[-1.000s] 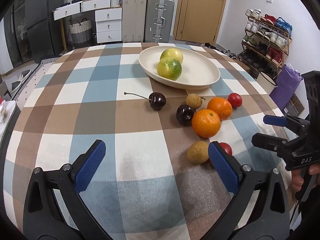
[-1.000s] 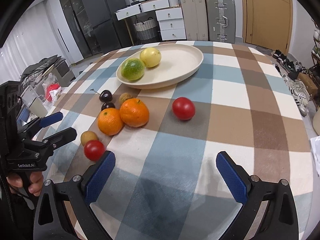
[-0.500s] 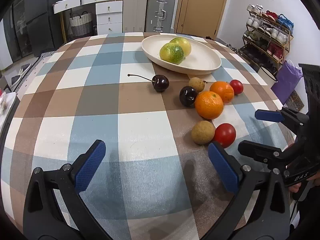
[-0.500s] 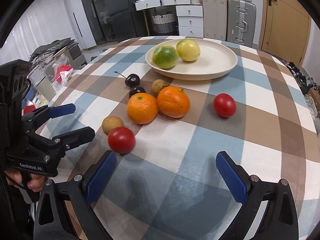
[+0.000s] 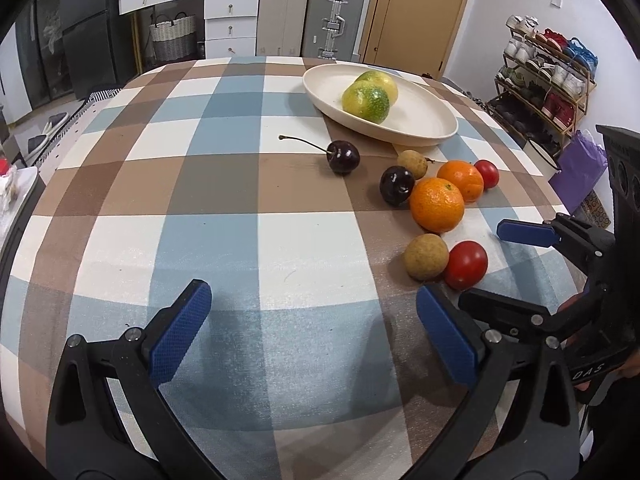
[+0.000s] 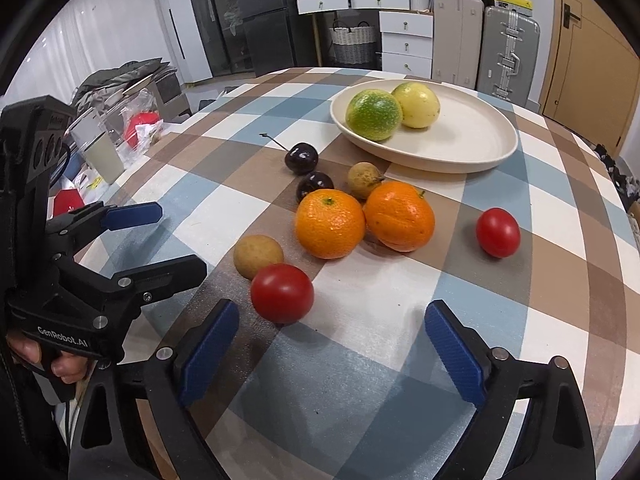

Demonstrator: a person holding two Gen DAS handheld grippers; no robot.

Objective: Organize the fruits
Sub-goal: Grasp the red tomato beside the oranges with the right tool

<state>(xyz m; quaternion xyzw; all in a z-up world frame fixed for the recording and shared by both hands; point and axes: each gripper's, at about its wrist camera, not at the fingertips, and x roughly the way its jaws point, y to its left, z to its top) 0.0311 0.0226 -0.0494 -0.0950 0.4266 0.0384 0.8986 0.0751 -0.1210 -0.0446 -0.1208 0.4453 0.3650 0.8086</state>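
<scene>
A cream plate (image 5: 420, 128) (image 6: 480, 148) at the back holds a green-yellow fruit (image 6: 373, 115) and a yellow fruit (image 6: 416, 105). On the checked cloth lie two oranges (image 6: 330, 224) (image 6: 399, 216), two dark cherries (image 6: 301, 158) (image 6: 315, 185), two small brown fruits (image 6: 258, 255) (image 6: 362, 174) and two red tomatoes (image 6: 282, 293) (image 6: 497, 232). My right gripper (image 6: 332, 354) is open, just short of the near tomato. My left gripper (image 5: 312, 332) is open and empty over bare cloth, left of the fruit cluster (image 5: 438, 204).
The round table's edge curves close on both sides. Beyond it stand drawers and suitcases (image 5: 332, 20), a door, a shoe rack (image 5: 548, 80) at the right and clutter on the floor (image 6: 132, 120) at the left.
Both grippers have moved nearer the fruit cluster and swung left. The near tomato now sits just ahead of my right gripper's left finger. Both stay open.
</scene>
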